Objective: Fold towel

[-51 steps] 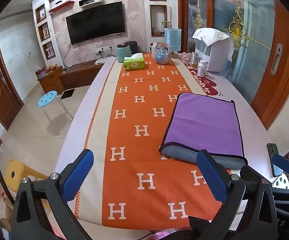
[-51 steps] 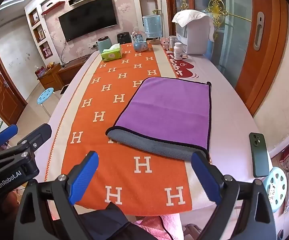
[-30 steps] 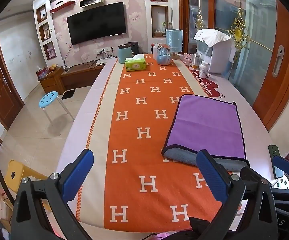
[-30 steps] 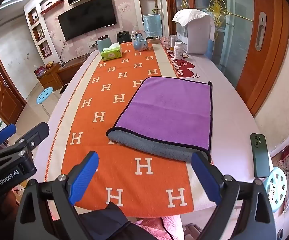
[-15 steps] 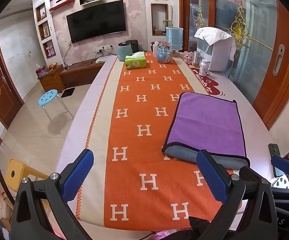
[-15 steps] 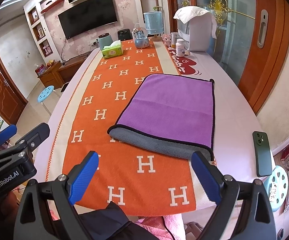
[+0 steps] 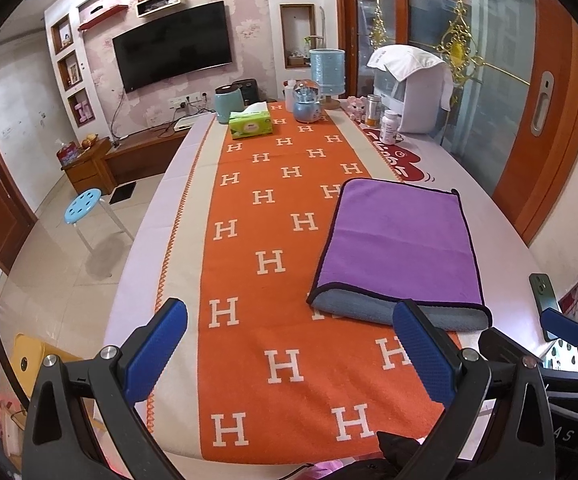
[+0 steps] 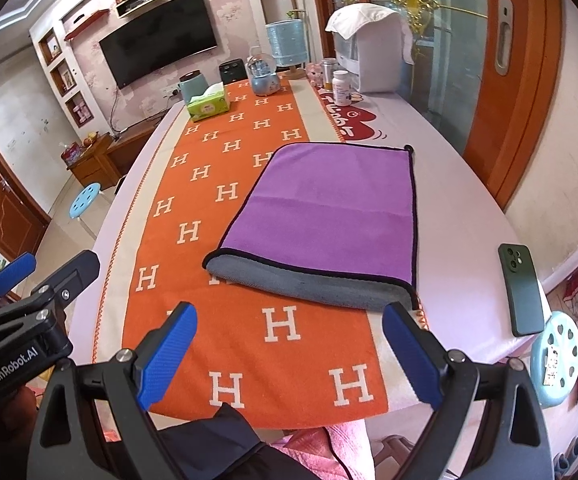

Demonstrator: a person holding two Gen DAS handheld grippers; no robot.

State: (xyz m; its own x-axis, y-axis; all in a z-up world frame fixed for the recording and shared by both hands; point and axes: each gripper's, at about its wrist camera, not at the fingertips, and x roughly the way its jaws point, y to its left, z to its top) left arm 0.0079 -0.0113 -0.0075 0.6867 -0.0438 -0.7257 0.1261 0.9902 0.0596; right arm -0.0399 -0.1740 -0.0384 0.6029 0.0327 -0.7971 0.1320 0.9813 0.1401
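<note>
- Both claws gape wide, holding nothing: my left claw (image 7: pixel 289 344) and right claw (image 8: pixel 289 344) fill the lower frame.
- Folded purple microfibre towel (image 8: pixel 329 216) lies centre-right on the orange-runnered bench (image 8: pixel 457 200), apart from both.

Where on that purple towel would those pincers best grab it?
Probably the near corners of the purple towel, coming from the front. Its black-trimmed top edge lies loose over the grey layer there, so open fingers could slip around it.

Table (image 8: pixel 461 200): orange runner (image 8: pixel 209 240), folded purple towel (image 8: pixel 329 208), green phone (image 8: pixel 523 294).
</note>
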